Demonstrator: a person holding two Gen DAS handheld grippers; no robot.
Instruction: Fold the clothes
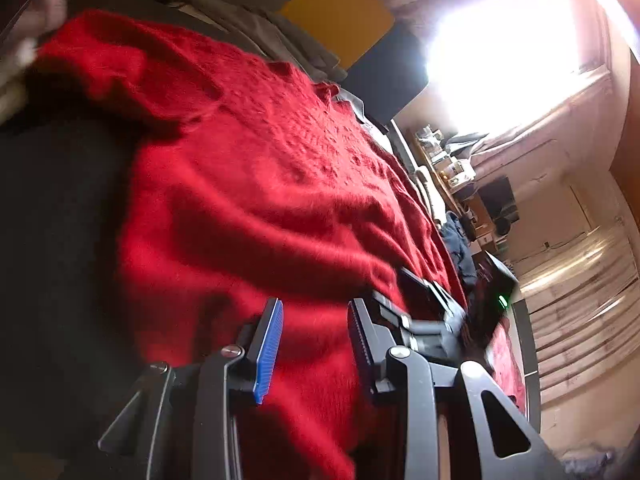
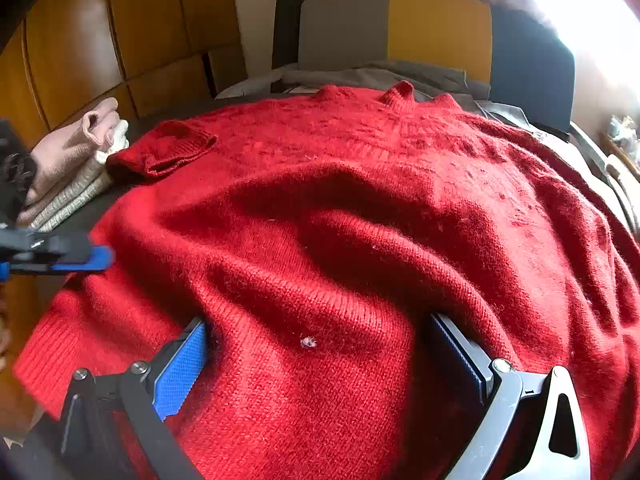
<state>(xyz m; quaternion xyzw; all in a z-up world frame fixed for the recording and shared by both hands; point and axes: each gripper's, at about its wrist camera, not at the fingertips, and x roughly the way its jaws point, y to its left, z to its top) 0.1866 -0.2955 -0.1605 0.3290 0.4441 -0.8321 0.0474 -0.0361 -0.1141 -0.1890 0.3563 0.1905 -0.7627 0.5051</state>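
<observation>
**Red sweater spread across the dark bench, both tongs at its near edge**

A red sweater (image 2: 360, 208) is lying rumpled over a dark bench (image 2: 76, 220), covering most of it in the right wrist view. One sleeve cuff (image 2: 172, 152) is folding back on the body at about 10 o'clock. Beyond it, at 9 o'clock, a stack of folded beige and cream knits (image 2: 68, 176) is sitting on the bench edge. Further off, at 12 o'clock, grey fabric (image 2: 380, 74) is bunching against a grey, yellow and dark blue panel (image 2: 436, 28), with wooden cabinet doors (image 2: 100, 32) standing at 10 o'clock and a bright window glaring at 2 o'clock.

The right tongs (image 2: 320, 356) are standing wide apart at 6 o'clock, a thick ridge of sweater rising between the blue pads (image 2: 182, 364); whether the pads are pressing the knit cannot be told.

The left tongs (image 1: 314, 340) are hovering part-open over the sweater's edge in the left wrist view, with red knit behind the gap but nothing pinched. In the right wrist view they are reaching in from 9 o'clock, the tips just beside the sweater's side.
</observation>
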